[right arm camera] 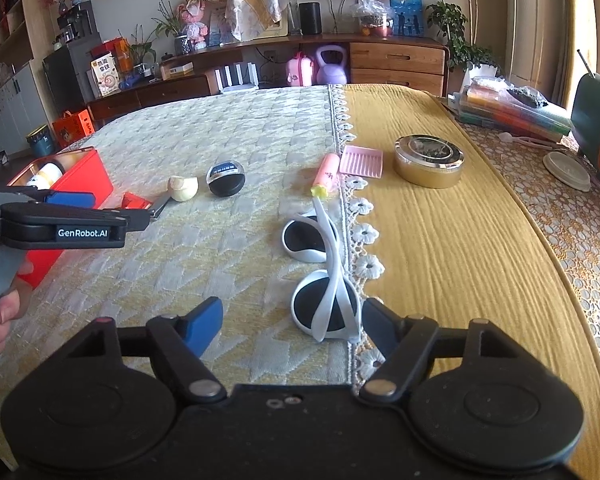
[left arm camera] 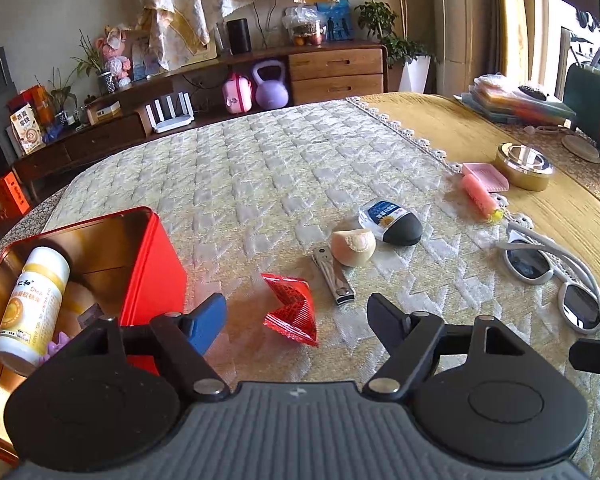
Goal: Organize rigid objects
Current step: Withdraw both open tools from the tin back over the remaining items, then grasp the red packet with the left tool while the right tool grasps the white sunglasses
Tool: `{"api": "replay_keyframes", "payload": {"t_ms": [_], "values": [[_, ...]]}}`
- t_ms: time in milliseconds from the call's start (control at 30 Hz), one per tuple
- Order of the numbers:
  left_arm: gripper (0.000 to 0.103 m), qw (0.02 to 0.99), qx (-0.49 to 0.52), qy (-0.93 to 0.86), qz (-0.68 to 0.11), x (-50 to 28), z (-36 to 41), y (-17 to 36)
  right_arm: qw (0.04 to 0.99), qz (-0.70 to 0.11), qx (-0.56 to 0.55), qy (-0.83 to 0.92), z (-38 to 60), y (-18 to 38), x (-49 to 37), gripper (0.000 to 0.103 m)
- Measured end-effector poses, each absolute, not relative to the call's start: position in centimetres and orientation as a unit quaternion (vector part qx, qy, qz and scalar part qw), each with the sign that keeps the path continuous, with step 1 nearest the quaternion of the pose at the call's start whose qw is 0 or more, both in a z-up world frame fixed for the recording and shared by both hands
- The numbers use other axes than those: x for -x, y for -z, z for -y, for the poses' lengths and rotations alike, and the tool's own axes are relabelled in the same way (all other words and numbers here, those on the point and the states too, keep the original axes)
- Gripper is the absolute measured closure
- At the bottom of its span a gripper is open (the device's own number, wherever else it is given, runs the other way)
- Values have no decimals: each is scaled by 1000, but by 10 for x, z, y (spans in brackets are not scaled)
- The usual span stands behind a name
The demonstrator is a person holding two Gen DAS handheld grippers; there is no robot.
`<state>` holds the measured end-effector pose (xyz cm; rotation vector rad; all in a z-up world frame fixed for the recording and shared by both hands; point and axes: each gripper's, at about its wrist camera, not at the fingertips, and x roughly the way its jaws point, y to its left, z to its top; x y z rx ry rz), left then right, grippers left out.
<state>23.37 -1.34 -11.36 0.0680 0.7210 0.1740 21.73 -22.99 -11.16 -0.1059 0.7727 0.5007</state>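
The red tin (left arm camera: 100,264) sits open at the left edge of the bench (left arm camera: 260,168), and a white pill bottle (left arm camera: 34,312) already lies inside it with a small purple thing (left arm camera: 58,344) beside it, so the sorting looks partly done. Most items are still out on the quilted cloth: a crumpled red wrapper (left arm camera: 290,308) just in front of the left gripper (left arm camera: 296,314), a nail clipper (left arm camera: 334,276) touching a cream shell-like piece (left arm camera: 354,246), and a black-and-clear round case (left arm camera: 392,220) just beyond it. Farther right lie a pink tube (right arm camera: 327,172) and a pink comb (right arm camera: 361,161) near the cloth's lace edge, with a round gold tin (right arm camera: 428,162) on the yellow cloth. The white sunglasses (right arm camera: 324,280) lie folded right in front of the right gripper (right arm camera: 292,326), one lens between its fingers. Both grippers stand spread apart and hold nothing. By my reading the larger share of the work is left; the wrapper and the sunglasses seem the nearest candidates for the next pick
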Motion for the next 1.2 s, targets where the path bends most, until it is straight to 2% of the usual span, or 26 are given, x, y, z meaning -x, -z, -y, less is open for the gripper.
{"api": "replay_keyframes", "payload": {"t_ms": [67, 500, 633, 733, 800, 1200], "values": [[37, 932, -31, -87, -351, -233, 16, 114, 895, -373, 53, -240, 230, 113, -219, 30], [59, 924, 8, -101, -370, -246, -5, 126, 897, -369, 67, -233, 226, 120, -224, 41], [70, 925, 9, -91, -369, -246, -3, 126, 900, -364, 75, -227, 224, 120, -225, 47], [71, 925, 8, -90, -369, -246, -3, 126, 903, -360, 83, -220, 223, 121, -226, 54], [77, 925, 10, -86, -369, -246, -2, 125, 905, -357, 86, -214, 222, 121, -225, 61], [79, 925, 31, -74, -372, -229, -8, 111, 915, -342, 44, -211, 228, 104, -211, 63]]}}
